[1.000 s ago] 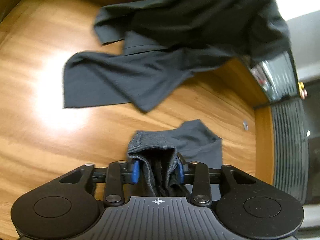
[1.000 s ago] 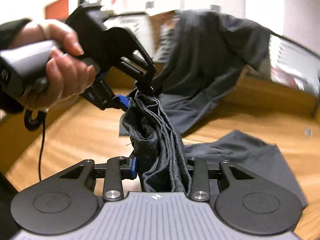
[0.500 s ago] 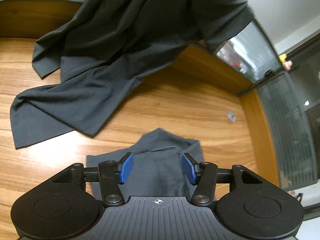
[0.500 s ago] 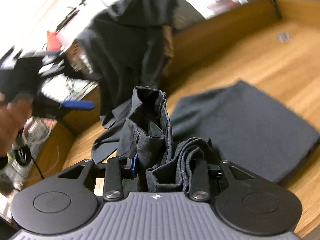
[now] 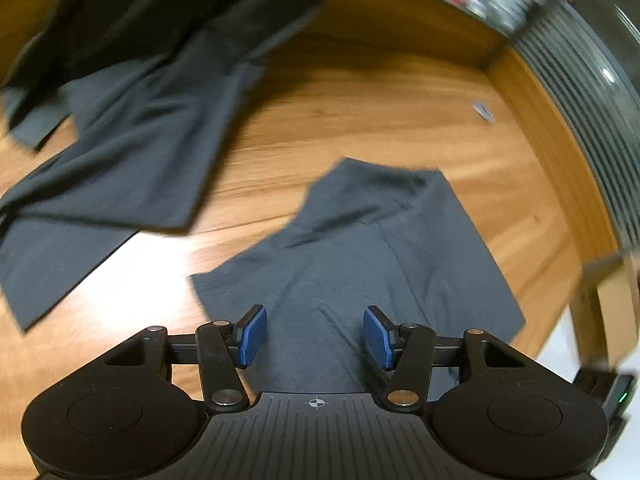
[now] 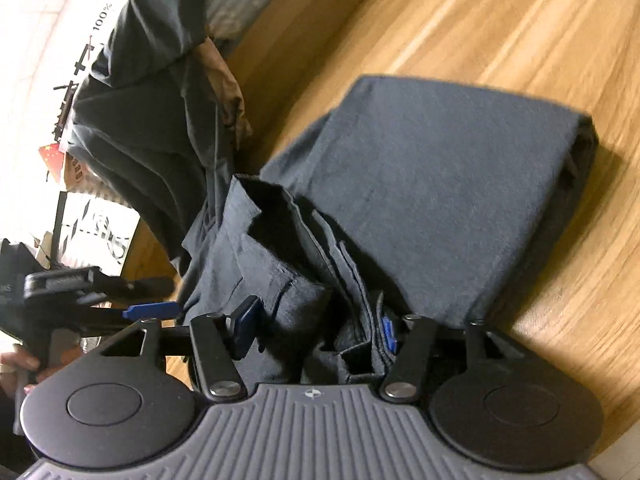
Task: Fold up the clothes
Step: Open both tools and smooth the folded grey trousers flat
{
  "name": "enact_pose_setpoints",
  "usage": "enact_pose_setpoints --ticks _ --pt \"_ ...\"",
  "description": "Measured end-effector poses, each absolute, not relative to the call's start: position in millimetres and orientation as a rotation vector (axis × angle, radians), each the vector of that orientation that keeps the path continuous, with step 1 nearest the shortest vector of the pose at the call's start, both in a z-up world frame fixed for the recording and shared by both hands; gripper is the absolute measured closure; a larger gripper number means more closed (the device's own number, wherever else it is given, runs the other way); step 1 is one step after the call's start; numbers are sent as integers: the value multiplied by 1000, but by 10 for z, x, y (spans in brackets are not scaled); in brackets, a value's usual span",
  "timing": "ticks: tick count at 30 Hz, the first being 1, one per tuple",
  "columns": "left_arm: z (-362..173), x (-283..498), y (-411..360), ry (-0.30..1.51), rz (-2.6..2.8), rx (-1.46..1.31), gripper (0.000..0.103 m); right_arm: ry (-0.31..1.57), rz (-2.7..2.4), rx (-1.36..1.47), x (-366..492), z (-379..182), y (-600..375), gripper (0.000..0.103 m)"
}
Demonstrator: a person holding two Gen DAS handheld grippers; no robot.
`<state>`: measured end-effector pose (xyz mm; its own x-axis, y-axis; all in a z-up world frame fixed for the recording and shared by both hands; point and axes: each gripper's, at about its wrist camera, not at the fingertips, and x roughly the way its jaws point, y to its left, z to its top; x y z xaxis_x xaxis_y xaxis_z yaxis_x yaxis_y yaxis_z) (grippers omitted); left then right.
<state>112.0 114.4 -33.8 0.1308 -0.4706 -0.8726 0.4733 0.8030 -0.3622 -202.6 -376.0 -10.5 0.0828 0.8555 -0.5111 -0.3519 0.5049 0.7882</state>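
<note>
**Dark grey garment folded on a wooden table, one end bunched in the right gripper**

The folded garment [image 6: 432, 168] is dark grey, matte and soft-looking. It lies on the wooden table [image 6: 520, 32] as a flat, roughly rectangular panel, with layered edges showing at its far right corner. Its near end is not flat: there the cloth is bunched into several upright pleats and folds that run into the right gripper [image 6: 316, 328]. In the left wrist view the same garment [image 5: 360, 248] spreads flat beneath the gripper, with a few shallow creases across it.

A second dark garment [image 5: 120, 132] lies loose and unfolded farther back on the table [image 5: 360, 112], one part spread flat and the rest rising in a heap toward the rear edge. That makes two garments in all: one folded, one not.

There are two grippers. The right gripper's blue pads stand somewhat apart with the bunched cloth filling the gap between them; whether they press on it cannot be told. The left gripper [image 5: 316, 336] has its fingers wide apart and holds nothing, hovering over the near part of the folded garment. In the right wrist view it [image 6: 152, 310] shows at the left edge, held by a hand [image 6: 20, 364].

The left view is blurred.
</note>
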Motion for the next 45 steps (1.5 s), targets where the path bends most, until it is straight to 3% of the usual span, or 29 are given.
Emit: enact_pose_setpoints --ticks 10,12,15,18,25,28,33,38,45 --pt "-625 1062 786 1233 -780 280 46 872 765 51 -2496 770 -3644 42" --pt "-537 1043 806 1198 -817 257 46 828 759 -31 -2636 913 -3559 58" --pt "-453 1008 815 1124 -880 256 47 803 809 -90 -2836 969 -3380 73" --pt "-570 1043 717 1131 -898 303 51 818 827 -181 -2964 873 -3182 78" --pt "-794 1102 662 1134 -944 357 47 835 773 -343 -3044 543 -2945 79" --pt "-716 1137 756 1107 -1019 346 48 820 759 -382 -3118 618 -2886 77" --pt "-562 1379 1006 1105 -1168 354 48 793 729 -306 -3308 899 -3041 44" --pt "-595 1533 1292 1125 -1325 385 43 843 690 -236 -3635 936 -3168 25" --pt "-670 1541 1578 1087 -1368 535 35 914 662 -183 -3825 744 -3137 21"
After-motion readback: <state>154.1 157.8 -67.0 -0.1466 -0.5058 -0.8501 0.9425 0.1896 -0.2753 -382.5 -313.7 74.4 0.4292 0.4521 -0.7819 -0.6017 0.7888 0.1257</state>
